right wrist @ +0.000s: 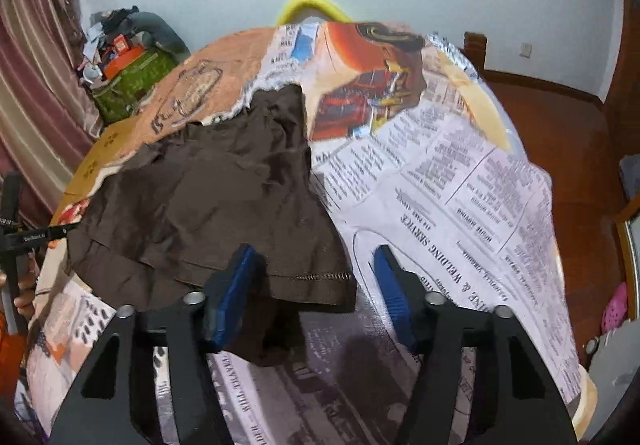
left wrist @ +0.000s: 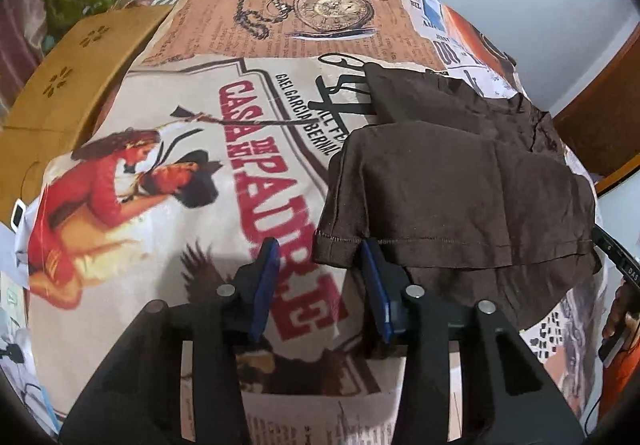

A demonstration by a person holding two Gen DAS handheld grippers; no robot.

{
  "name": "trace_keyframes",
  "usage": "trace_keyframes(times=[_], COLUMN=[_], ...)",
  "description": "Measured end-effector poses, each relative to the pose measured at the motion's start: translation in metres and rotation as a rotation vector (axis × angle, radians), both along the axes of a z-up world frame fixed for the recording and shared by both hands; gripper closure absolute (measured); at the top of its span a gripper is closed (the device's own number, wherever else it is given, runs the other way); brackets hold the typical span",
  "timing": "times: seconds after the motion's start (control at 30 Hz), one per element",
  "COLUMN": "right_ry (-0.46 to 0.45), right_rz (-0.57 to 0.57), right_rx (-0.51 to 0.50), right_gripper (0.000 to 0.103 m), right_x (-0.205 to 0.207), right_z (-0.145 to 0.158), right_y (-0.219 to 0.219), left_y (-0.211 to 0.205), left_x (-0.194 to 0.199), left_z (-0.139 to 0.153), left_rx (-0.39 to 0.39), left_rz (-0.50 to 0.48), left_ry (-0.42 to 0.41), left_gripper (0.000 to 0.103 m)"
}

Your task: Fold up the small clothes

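Note:
A small dark brown garment (left wrist: 452, 185) lies partly folded on a table covered with a printed poster cloth (left wrist: 192, 213). In the left wrist view my left gripper (left wrist: 320, 257) is open, its blue pads (left wrist: 266, 277) astride the garment's near left hemmed corner, which lies between the jaws. In the right wrist view the same garment (right wrist: 208, 197) lies left of centre. My right gripper (right wrist: 316, 277) is open around its near right hemmed corner (right wrist: 320, 281), with the left pad (right wrist: 230, 293) over the cloth.
A tan cardboard box (left wrist: 76, 81) sits at the table's far left. Green bags and clutter (right wrist: 128, 69) stand by the curtain. A wooden floor (right wrist: 560, 149) lies to the right. A yellow object (right wrist: 308, 5) shows behind the table.

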State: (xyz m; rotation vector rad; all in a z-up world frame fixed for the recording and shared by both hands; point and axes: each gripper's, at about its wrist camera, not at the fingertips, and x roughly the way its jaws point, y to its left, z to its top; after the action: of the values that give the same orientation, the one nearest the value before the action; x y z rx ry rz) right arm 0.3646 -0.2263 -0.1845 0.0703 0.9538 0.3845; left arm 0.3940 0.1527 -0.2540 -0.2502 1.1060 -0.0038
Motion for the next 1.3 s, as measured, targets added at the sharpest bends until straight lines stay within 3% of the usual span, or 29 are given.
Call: trace_keyframes(times=[0.1, 0.3, 0.37, 0.53, 0.8, 0.97, 1.13, 1.3], right_ry=[-0.016, -0.016, -0.018, -0.025, -0.111, -0.177, -0.281, -0.267], right_rz=[0.012, 0.070, 0.074, 0.067, 0.079, 0.102, 0.053, -0.006], right_rx=[-0.017, -0.028, -0.035, 0.016, 0.114, 0.103, 0.027, 0.034], right_gripper=[0.057, 0.088, 0.092, 0.096, 0.097, 0.097, 0.097, 0.097], right_x=[-0.001, -0.004, -0.006, -0.009, -0.001, 0.019, 0.047, 0.090], right_z=[-0.003, -0.005, -0.002, 0.014, 0.061, 0.081, 0.088, 0.074], right_y=[0.004, 0.015, 0.017, 0.007, 0.004, 0.024, 0.039, 0.038], left_y=[-0.005, -0.012, -0.013, -0.014, -0.015, -0.024, -0.028, -0.022], left_x=[0.004, 0.006, 0.005, -0.003, -0.005, 0.018, 0.052, 0.094], left_z=[0.000, -0.002, -0.002, 0.014, 0.081, 0.112, 0.112, 0.092], left_rx=[0.021, 0.056, 0.059, 0.082, 0.090, 0.096, 0.101, 0.094], left_rz=[-0.012, -0.017, -0.013, -0.004, 0.009, 0.004, 0.020, 0.063], left_ry=[-0.011, -0.029, -0.030, -0.068, -0.234, -0.306, -0.313, -0.291], left_gripper=[0.068, 0.092, 0.092, 0.094, 0.094, 0.094, 0.094, 0.094])
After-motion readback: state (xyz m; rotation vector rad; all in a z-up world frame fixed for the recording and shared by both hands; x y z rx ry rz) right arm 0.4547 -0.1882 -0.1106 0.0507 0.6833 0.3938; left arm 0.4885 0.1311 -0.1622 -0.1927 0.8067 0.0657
